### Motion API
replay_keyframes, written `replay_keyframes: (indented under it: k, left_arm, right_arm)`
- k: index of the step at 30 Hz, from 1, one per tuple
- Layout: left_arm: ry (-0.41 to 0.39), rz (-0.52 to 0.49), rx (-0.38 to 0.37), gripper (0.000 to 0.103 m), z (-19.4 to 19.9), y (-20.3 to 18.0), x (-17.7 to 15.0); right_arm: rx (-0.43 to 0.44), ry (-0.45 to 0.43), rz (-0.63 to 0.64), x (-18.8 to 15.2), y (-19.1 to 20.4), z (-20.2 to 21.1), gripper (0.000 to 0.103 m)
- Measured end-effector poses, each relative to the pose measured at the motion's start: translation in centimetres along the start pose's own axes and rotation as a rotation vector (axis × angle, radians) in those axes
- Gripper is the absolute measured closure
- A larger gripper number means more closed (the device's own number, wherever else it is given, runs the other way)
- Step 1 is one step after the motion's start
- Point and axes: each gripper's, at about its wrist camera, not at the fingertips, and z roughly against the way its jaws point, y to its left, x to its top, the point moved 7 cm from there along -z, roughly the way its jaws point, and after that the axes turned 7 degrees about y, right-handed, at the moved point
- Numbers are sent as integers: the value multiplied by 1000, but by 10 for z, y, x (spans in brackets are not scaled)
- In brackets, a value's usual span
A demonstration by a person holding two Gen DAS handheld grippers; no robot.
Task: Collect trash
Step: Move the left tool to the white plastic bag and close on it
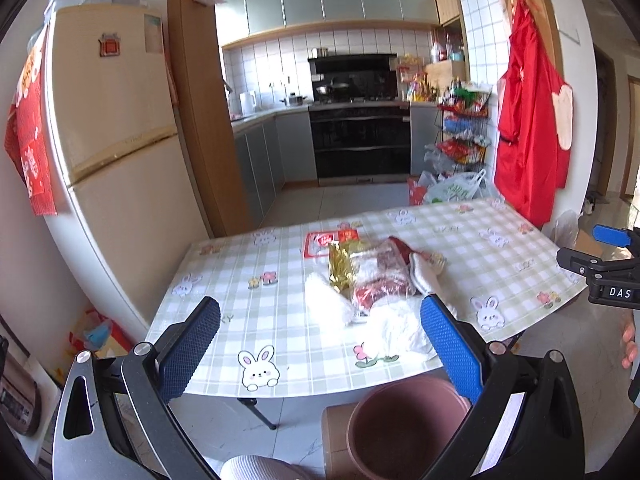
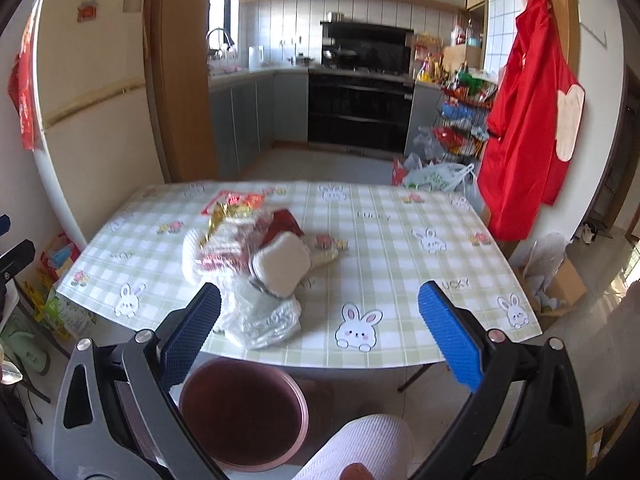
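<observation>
A heap of trash lies on the checked table: a gold foil wrapper, a clear bag with red print, white crumpled plastic, a white pad and a red-and-white packet. A brown bin stands on the floor under the table's near edge. My left gripper is open, its right finger beside the white plastic. My right gripper is open over the near edge, its left finger by the heap.
A cream fridge stands left of the table. A red garment hangs on the wall at right, with plastic bags and a wire rack behind the table. A cardboard box sits on the floor at right. A person's knee is below.
</observation>
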Motion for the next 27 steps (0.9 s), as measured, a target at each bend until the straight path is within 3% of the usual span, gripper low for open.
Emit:
replay_keyframes:
  k: [14, 21, 27]
  left_arm:
    - [209, 131, -141, 5, -120, 11, -47]
    - [184, 131, -170, 5, -148, 7, -49]
    - [258, 69, -197, 5, -189, -19, -60]
  right_arm:
    - [59, 156, 24, -29, 17, -107, 6]
    - [94, 177, 10, -33, 21, -140, 5]
    - [99, 195, 17, -34, 22, -162, 5]
